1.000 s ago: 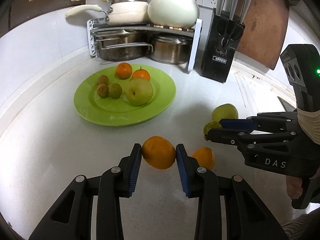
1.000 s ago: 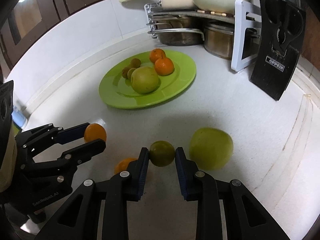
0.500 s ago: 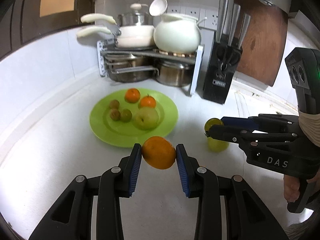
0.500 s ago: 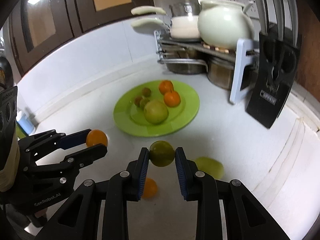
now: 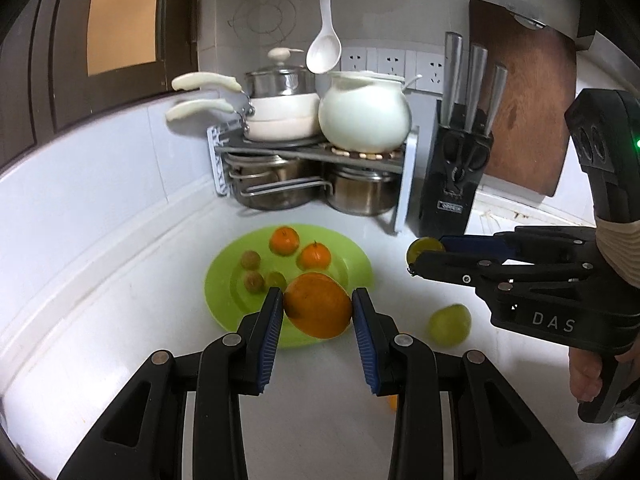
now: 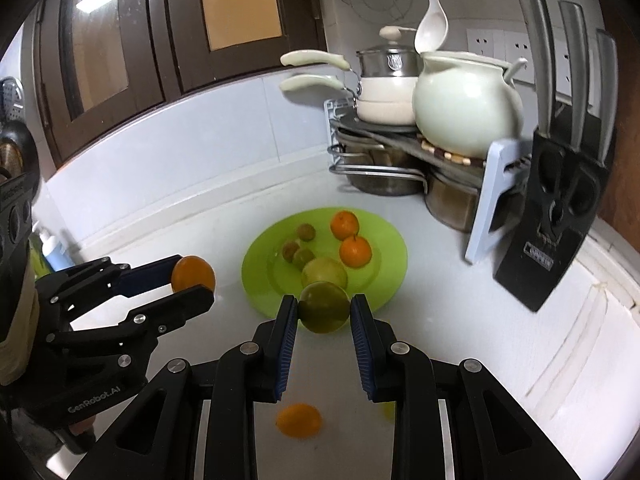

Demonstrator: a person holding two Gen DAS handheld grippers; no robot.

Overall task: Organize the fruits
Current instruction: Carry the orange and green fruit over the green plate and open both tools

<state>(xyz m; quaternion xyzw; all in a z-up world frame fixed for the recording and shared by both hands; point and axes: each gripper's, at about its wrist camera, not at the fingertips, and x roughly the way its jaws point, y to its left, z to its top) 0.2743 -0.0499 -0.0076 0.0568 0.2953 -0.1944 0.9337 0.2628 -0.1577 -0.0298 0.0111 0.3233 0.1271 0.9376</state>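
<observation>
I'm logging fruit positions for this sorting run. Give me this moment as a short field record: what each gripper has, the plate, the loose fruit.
left gripper: shut on orange
right gripper: shut on small green fruit
green plate: two tangerines, three small brownish fruits, one large green fruit
loose on counter: green fruit, small orange fruit

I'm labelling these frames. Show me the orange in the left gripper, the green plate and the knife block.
orange (image 5: 318, 306), left wrist view, middle of its peel
green plate (image 5: 224, 292), left wrist view, bare left rim
knife block (image 6: 548, 240), right wrist view, black front face
</observation>
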